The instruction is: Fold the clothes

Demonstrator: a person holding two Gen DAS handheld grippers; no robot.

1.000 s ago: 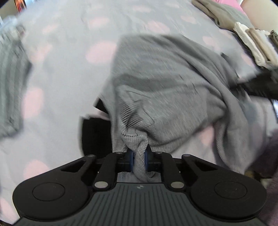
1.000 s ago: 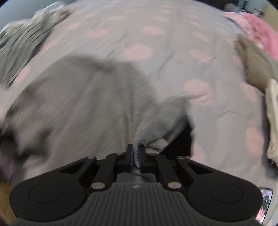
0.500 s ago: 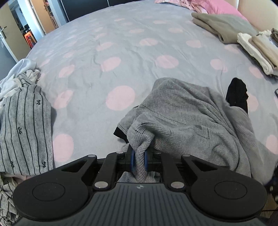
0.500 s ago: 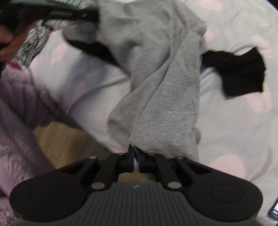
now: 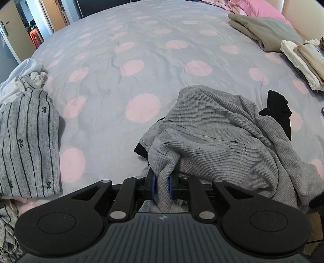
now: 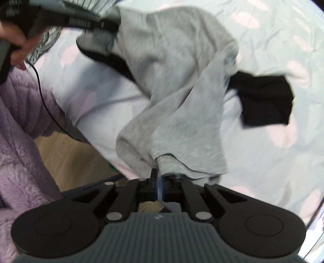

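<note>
The left gripper (image 5: 161,187) pinches a bunched edge of the grey sweater (image 5: 218,137); the right gripper (image 6: 159,182) pinches its ribbed hem. The sweater hangs between them, draping onto the spotted bed (image 5: 141,66) beside a black garment (image 6: 265,97).

No text, label or number can be read; the small emblems on both tongs' bodies are illegible.

Bedspread (image 5: 125,105): grey with pink dots, lightly creased, covering the bed. Pink pillow (image 5: 263,8): far right corner. Door (image 5: 8,38) with handle: far left, beside an open doorway. Wood floor (image 6: 66,153): below the bed edge. Thin black cable (image 6: 43,101): hanging across the bed edge towards the floor.
</note>
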